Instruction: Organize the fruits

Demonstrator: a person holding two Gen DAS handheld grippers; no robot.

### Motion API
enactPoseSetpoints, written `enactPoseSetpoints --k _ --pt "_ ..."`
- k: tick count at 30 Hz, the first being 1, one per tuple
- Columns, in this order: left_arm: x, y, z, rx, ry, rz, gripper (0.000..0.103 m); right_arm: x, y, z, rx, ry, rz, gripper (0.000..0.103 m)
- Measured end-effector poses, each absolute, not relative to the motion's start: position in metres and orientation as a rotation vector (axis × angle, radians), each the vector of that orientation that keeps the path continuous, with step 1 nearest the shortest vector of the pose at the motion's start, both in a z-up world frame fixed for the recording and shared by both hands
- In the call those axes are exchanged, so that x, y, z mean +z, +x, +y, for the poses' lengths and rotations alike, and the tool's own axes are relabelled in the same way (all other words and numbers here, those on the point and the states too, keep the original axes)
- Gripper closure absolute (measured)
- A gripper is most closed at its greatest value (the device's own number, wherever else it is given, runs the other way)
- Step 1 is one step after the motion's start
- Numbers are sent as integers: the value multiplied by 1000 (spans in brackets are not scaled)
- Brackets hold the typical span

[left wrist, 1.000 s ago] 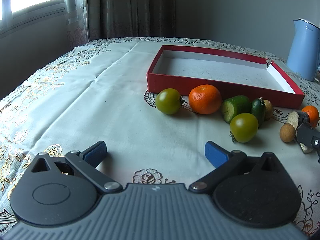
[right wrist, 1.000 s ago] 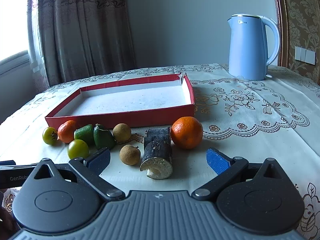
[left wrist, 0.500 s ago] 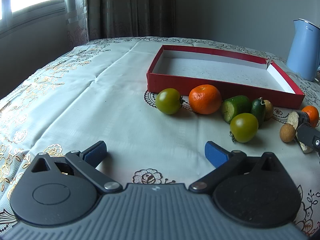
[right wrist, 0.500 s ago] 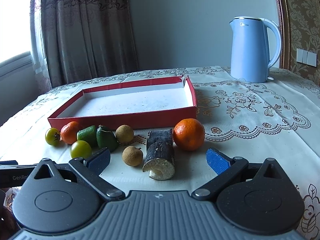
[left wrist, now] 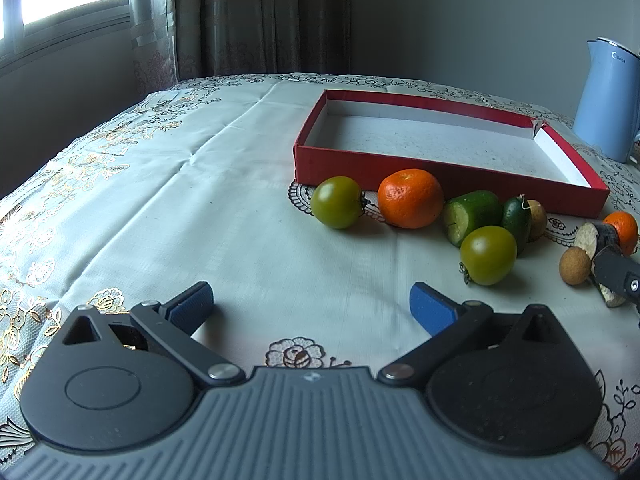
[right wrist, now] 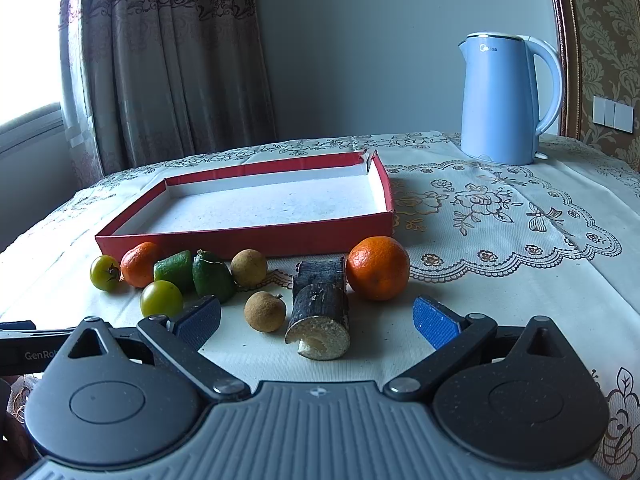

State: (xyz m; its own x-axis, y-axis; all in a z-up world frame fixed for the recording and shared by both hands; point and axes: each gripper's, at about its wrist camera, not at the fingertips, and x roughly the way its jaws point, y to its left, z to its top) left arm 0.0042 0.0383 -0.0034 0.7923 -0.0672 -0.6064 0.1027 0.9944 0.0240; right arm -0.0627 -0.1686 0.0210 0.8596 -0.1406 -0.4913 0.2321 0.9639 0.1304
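From your left wrist view, the kettle [left wrist: 608, 96] is cut off by the right edge, the right gripper's finger [left wrist: 614, 274] hides part of the cut stalk pieces [left wrist: 592, 236], and the far longan [left wrist: 537, 219] sits half behind the dark green fruit [left wrist: 516, 218].

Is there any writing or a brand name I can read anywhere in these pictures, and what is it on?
"Midea": on the blue kettle, near its top.
"GenRo", cut off: on the black bar of the left claw, at the right view's left edge.
Small round emblems on both claw bodies: no letters readable.

2 oranges [right wrist: 378, 267], 2 green tomatoes [right wrist: 161, 298], 2 longans [right wrist: 265, 311], 1 tray [right wrist: 248, 236].
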Motion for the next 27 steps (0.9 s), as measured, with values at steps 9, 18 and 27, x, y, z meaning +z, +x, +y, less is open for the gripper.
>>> enactPoseSetpoints --k 9,18,27 --pt "-3 4 39 -92 56 650 0 21 -64 -169 -199 190 495 0" --pt "-3 4 38 -92 54 650 0 20 -70 -183 -134 193 548 0" --pt "-4 5 39 -94 48 651 0 19 -83 -212 -10 177 558 2"
